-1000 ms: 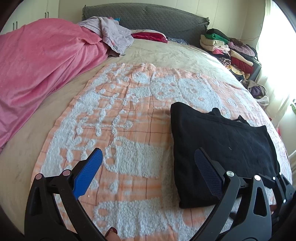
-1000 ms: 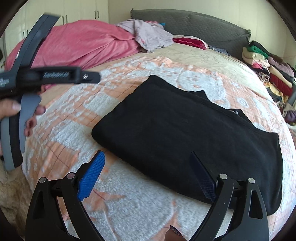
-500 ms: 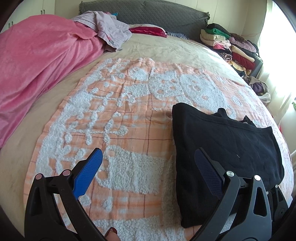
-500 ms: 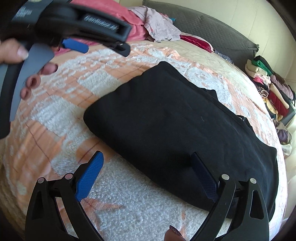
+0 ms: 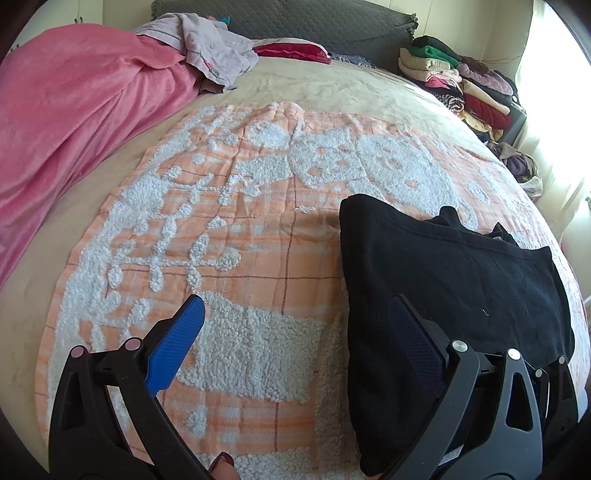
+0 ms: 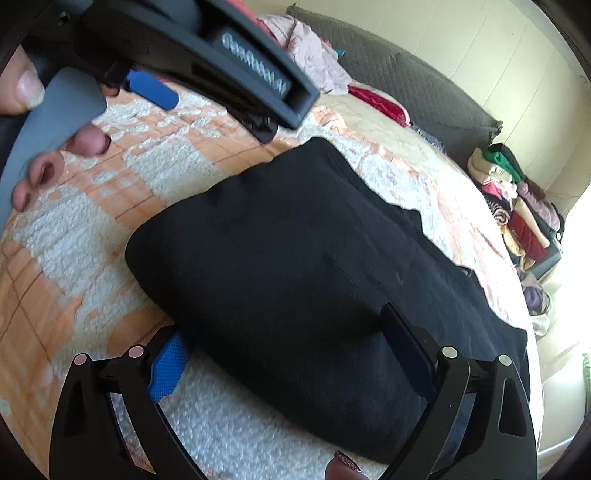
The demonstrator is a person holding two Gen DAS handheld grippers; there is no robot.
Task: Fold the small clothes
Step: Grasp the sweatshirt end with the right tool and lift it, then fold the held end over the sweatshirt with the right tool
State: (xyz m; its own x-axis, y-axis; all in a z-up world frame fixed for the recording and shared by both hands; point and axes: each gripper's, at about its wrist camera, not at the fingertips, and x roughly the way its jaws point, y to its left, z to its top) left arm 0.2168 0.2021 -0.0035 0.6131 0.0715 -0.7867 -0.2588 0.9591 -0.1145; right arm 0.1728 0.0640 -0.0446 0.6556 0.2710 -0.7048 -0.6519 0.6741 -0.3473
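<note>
A folded black garment [image 5: 443,280] lies on an orange and white blanket [image 5: 236,240] on the bed; it also shows in the right wrist view [image 6: 295,266]. My left gripper [image 5: 295,325] is open and empty, above the blanket at the garment's left edge, its right finger over the black cloth. My right gripper [image 6: 288,339] is open, low at the garment's near edge; its left blue pad [image 6: 166,363] is partly tucked under the fold and its right finger lies on top. The left gripper's body [image 6: 207,55] and the hand holding it fill the right wrist view's upper left.
A pink blanket [image 5: 70,122] is heaped at the left. Loose clothes [image 5: 207,48] lie by the grey headboard [image 5: 295,18]. A stack of folded clothes [image 5: 465,85] stands at the far right, with a window beyond.
My right gripper has moved forward and down to the garment's near edge, its left pad sliding under the fold. My left gripper has drifted a little forward and stayed open.
</note>
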